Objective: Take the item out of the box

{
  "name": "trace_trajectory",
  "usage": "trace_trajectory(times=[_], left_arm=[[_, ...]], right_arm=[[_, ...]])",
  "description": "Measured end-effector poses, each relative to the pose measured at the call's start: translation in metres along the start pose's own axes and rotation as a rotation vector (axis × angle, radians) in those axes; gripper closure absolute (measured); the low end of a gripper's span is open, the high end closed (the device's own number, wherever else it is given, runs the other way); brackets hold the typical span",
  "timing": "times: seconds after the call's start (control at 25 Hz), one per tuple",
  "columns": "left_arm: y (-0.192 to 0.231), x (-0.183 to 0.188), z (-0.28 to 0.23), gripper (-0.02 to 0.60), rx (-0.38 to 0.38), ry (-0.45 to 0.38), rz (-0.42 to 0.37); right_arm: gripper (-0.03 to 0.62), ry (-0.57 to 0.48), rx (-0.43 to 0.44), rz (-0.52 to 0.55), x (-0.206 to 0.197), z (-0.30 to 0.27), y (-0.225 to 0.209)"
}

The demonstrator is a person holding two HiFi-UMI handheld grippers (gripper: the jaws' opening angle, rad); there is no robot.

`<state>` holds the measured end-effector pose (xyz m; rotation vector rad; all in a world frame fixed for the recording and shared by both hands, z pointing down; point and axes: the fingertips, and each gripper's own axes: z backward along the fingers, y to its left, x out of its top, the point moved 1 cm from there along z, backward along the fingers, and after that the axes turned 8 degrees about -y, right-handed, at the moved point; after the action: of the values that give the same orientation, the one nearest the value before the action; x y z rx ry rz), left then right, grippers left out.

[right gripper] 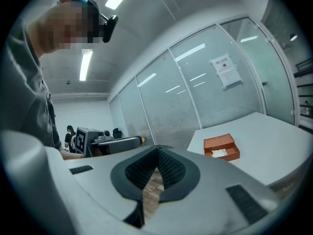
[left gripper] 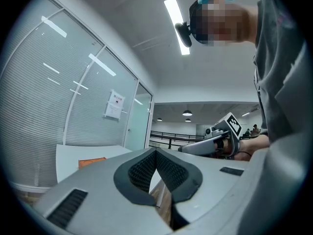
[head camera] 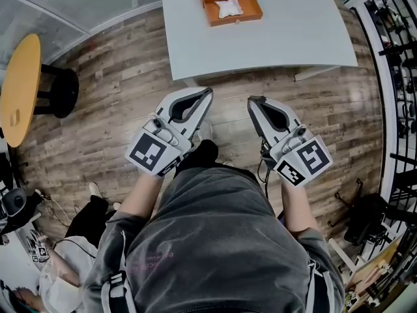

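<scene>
An open orange box lies at the far side of the white table, with a white item inside it. The right gripper view shows the box and the item some way ahead. In the left gripper view only an edge of the box shows. My left gripper and right gripper hang side by side over the wood floor, short of the table's near edge. Both are shut, the tips meeting with nothing between them.
A round yellow-topped table on a black base stands to the left. A black rack runs along the right. Bags and cables lie on the floor at lower left. A glass partition rises behind the white table.
</scene>
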<state>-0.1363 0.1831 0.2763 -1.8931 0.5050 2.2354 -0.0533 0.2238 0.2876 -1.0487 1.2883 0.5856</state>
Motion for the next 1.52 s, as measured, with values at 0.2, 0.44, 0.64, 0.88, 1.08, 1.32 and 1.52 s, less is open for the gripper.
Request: trace_trajectory(times=[0.2,0.44,0.64,0.88,1.08,1.32,1.52], left_arm=[[0.034,0.006,-0.007,0.569,-0.012,-0.005,0.011],[0.075,0.007,-0.017,0.569,-0.029,0.01,0.004],[0.099,0.007,-0.026,0.569,-0.048,0.013,0.005],[0.116,0.004,-0.038,0.571,-0.054,0.021,0.008],[0.125,-0.002,-0.053,0.57,-0.05,0.038,0.011],[0.139,0.0,-0.081,0.57,-0.054,-0.023,0.021],[0.161,-0.017,-0.107,0.569,-0.014,0.05,0.013]], right_arm=[[0.592,0.002,-0.009,0.007,0.009,-0.034,-0.01],[0.592,-0.004,-0.034,0.012,0.016,-0.072,-0.024],[0.592,-0.005,-0.054,0.008,0.017,-0.093,-0.034],[0.592,0.002,-0.06,0.006,0.019,-0.106,-0.044],[0.592,0.006,-0.063,0.001,0.021,-0.111,-0.062],[0.592,0.01,-0.046,-0.003,0.023,-0.127,-0.092],[0.592,0.032,-0.013,-0.016,0.023,-0.145,-0.119]])
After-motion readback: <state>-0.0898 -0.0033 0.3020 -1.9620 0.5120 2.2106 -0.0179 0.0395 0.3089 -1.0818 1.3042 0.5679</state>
